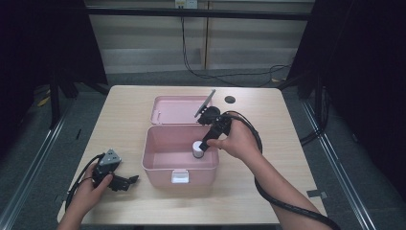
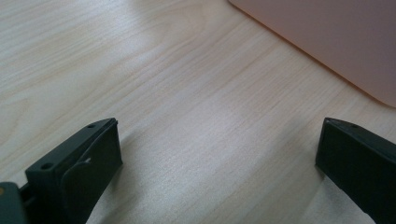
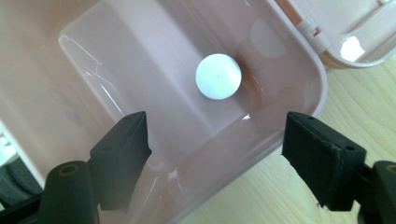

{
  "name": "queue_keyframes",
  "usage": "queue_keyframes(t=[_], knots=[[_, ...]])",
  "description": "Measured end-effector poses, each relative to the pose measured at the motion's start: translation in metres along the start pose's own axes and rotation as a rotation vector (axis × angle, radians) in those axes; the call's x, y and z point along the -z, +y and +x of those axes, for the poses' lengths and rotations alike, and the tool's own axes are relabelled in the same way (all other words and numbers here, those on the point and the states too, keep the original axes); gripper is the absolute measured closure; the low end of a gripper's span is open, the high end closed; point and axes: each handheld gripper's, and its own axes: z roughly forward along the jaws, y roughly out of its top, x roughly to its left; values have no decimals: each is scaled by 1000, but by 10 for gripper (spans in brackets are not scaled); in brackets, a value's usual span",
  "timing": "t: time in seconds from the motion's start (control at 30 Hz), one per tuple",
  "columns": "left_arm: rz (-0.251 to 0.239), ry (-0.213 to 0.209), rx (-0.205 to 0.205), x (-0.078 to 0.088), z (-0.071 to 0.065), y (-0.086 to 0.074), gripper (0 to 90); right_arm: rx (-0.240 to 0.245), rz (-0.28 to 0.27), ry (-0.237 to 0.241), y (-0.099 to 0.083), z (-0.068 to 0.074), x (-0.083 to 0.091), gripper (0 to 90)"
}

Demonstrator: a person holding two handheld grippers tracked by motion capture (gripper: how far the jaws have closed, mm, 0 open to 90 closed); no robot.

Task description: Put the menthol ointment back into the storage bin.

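no readable text, labels or numbers

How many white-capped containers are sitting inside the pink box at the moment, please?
1: a small white-capped container stands upright on the floor of the open pink box, near its right wall, below the right gripper.

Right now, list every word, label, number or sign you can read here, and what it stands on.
None can be read.
Pink box: plain walls, no print.
White cap of the container inside it: blank.
Box lid: no label.
White latch: too small to tell.
Table: bare wood grain.
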Motion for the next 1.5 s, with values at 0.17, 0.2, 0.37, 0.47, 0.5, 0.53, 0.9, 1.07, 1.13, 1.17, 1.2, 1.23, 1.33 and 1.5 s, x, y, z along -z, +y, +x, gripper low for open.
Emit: queue_keyframes(t=[0.17, 0.2, 0.37, 0.47, 0.5, 0.53, 0.9, 1.07, 1.13, 1.17, 1.2, 1.23, 1.33, 1.5], knots=[[0, 0, 0, 0, 0, 0, 0, 35, 16, -6, -7, 2, 3, 221], [0, 0, 0, 0, 0, 0, 0, 42, 15, -4, -9, 2, 3, 218], [0, 0, 0, 0, 0, 0, 0, 59, 25, -4, -18, 1, 7, 213], [0, 0, 0, 0, 0, 0, 0, 62, 25, 3, -24, -3, 11, 209], [-1, 0, 0, 0, 0, 0, 0, 60, 22, 9, -25, -4, 13, 208], [0, 0, 0, 0, 0, 0, 0, 58, 14, 13, -27, -6, 15, 208], [-1, 0, 0, 0, 0, 0, 0, 30, -8, 6, -43, -21, 42, 209], [0, 0, 0, 0, 0, 0, 0, 32, 1, -2, -53, -28, 47, 208], [0, 0, 0, 0, 0, 0, 0, 25, 11, -3, -58, -30, 47, 208], [4, 0, -6, 0, 0, 0, 0, 25, 14, -4, -60, -31, 47, 209], [4, 0, -5, 0, 0, 0, 0, 25, 14, 1, -62, -32, 47, 209], [4, 0, -6, 0, 0, 0, 0, 24, 17, 0, -65, -34, 48, 208], [4, 0, -6, 0, 0, 0, 0, 16, 19, -2, -71, -37, 46, 208], [4, 0, -6, 0, 0, 0, 0, 15, 15, 3, -80, -39, 41, 208]])
